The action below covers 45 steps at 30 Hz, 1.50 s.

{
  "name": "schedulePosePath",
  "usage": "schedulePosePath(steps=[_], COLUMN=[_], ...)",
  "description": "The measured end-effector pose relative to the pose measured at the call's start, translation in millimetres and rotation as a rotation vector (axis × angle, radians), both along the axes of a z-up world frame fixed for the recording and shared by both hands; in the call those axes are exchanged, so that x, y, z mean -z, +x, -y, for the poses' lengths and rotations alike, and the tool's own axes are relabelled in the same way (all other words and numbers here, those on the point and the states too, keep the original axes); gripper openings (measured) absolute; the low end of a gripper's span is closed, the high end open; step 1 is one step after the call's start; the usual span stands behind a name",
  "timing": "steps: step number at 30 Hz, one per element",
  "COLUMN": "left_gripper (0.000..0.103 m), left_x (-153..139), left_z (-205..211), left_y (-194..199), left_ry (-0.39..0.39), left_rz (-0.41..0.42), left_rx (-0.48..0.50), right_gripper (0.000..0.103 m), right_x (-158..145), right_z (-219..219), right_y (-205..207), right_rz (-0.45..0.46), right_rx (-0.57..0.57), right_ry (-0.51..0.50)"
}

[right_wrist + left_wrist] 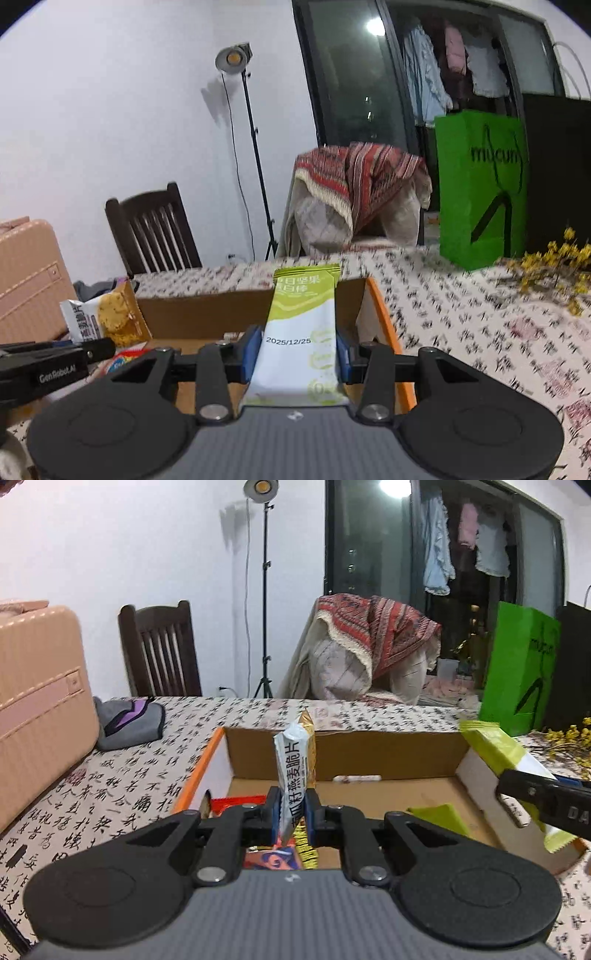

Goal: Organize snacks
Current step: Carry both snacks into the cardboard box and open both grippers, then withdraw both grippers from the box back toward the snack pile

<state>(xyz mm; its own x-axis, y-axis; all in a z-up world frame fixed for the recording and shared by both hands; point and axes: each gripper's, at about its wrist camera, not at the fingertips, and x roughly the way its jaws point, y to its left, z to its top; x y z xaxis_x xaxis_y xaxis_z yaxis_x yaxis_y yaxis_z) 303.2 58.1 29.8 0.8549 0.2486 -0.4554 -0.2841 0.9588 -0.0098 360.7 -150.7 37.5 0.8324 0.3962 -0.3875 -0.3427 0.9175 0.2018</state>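
Both grippers carried snacks over the cardboard box (332, 755).
The left gripper (293, 812) pinched the oat-crisp packet (291, 768); the right gripper (300, 354) clamped the green nut bar (303, 325). Lowering each inside the walls before release was advisable.

Green snack bar (301, 332) between jaws

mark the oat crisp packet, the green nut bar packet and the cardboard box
oat crisp packet (291, 764), left wrist view, printed front.
green nut bar packet (303, 325), right wrist view, middle of wrapper.
cardboard box (388, 755), left wrist view, far inner wall.

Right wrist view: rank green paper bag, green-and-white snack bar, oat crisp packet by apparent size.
1. green paper bag
2. green-and-white snack bar, inflated by nearness to the camera
3. oat crisp packet, partly hidden
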Motion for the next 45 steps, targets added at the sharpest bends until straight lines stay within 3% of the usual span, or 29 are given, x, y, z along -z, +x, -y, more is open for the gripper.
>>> schedulePosePath(steps=[8, 10, 12, 13, 14, 16, 18, 33, 45], left_gripper=[0.017, 0.037, 0.088, 0.095, 0.102, 0.103, 0.103, 0.103, 0.103], left_x=[5, 3, 1, -1, -3, -7, -9, -18, -22], left_z=[-6, -5, -4, -3, -3, -3, -4, -7, 4], left_y=[-2, -4, -9, -11, -15, -21, -23, -37, -44], left_ry=[-0.016, -0.018, -0.005, 0.006, 0.017, 0.016, -0.002, -0.051, -0.024], left_rz=[0.026, 0.039, 0.063, 0.083, 0.108, 0.143, 0.143, 0.166, 0.172], left_rx=[-0.016, -0.02, -0.048, -0.067, -0.085, -0.099, -0.087, -0.113, -0.09], right_gripper=[0.043, 0.048, 0.069, 0.085, 0.092, 0.092, 0.103, 0.103, 0.103], right_x=[9, 9, 7, 6, 5, 4, 3, -13, -14], right_z=[-1, 1, 3, 3, 4, 6, 7, 12, 17], right_y=[2, 1, -2, -4, -5, -7, -8, -22, -26], right_rz=[-0.021, -0.018, -0.009, -0.001, 0.005, 0.012, 0.01, -0.021, -0.027], right_rx=[-0.006, -0.013, -0.017, -0.014, -0.013, -0.018, -0.017, 0.026, 0.039], right_ry=[-0.013, 0.002, 0.016, 0.017, 0.017, 0.022, 0.027, 0.012, 0.015])
